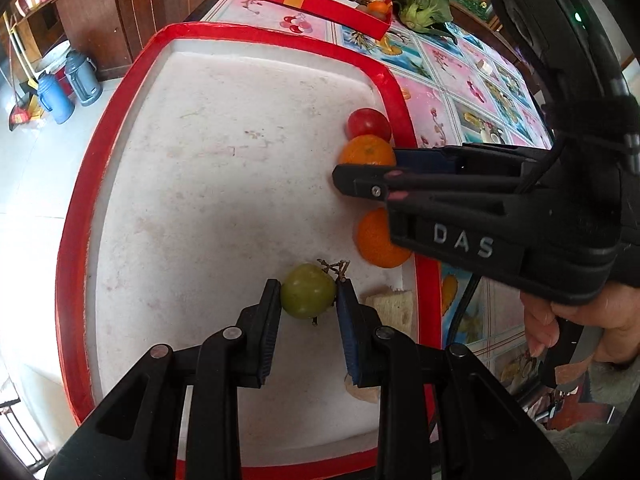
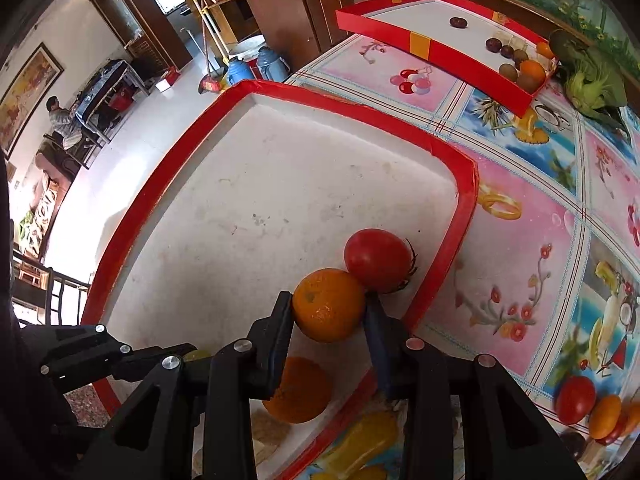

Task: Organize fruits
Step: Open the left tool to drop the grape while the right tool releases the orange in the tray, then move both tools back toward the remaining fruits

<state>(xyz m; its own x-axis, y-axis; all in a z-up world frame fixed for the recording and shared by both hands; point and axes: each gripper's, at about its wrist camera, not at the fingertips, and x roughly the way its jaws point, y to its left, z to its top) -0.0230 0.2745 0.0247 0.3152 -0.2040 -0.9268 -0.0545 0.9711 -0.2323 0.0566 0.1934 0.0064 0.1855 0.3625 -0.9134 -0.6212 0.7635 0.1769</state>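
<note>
My left gripper point(image 1: 308, 300) has its fingers point(image 1: 270, 320) closed on a green fruit point(image 1: 308, 290) near the near right part of the red-rimmed tray point(image 1: 240, 36). My right gripper point(image 2: 328, 312) clamps an orange point(image 2: 328, 304) by the tray's right rim, touching a red tomato point(image 2: 376, 260) beyond it. A second orange point(image 2: 300, 392) lies nearer. The tray rests on the patterned worktop point(image 2: 520, 240).

Red-rimmed white tray point(image 1: 72, 240), green tomato point(image 1: 308, 290)
</note>
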